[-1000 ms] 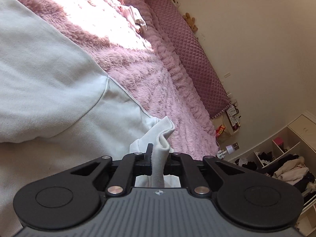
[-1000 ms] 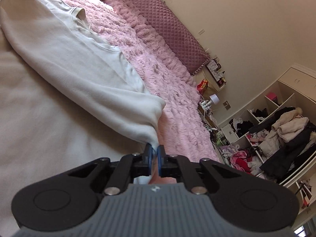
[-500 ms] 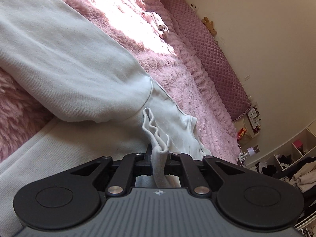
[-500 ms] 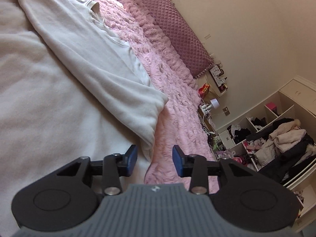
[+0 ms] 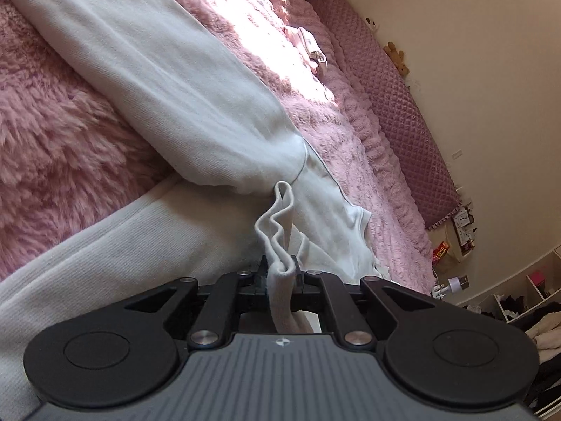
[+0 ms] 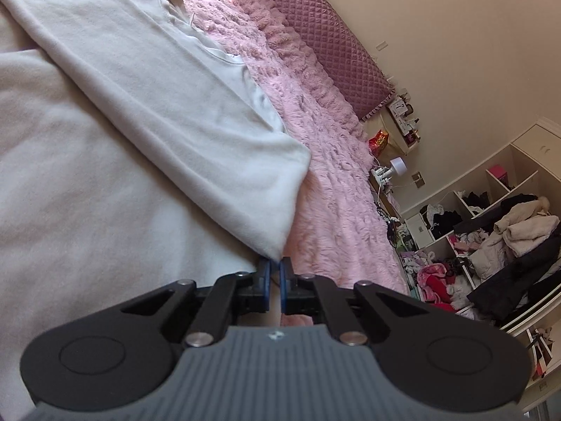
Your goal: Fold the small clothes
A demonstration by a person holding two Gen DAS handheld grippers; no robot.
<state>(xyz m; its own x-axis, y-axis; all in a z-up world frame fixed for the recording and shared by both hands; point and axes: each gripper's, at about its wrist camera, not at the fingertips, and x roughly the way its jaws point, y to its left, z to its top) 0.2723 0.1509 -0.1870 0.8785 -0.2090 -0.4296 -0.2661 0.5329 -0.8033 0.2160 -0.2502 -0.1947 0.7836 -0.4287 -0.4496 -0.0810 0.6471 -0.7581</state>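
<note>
Beside garment edge, pink blanket.

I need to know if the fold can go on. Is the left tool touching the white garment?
Touching. In the left wrist view the left tool is clamped on a bunched fold of the white garment.

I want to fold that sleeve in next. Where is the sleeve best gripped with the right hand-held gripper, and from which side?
Probably the sleeve's cuff corner, lying just ahead of the right hand-held gripper. Come in low from the pink blanket side: that thin edge there is free.
</note>
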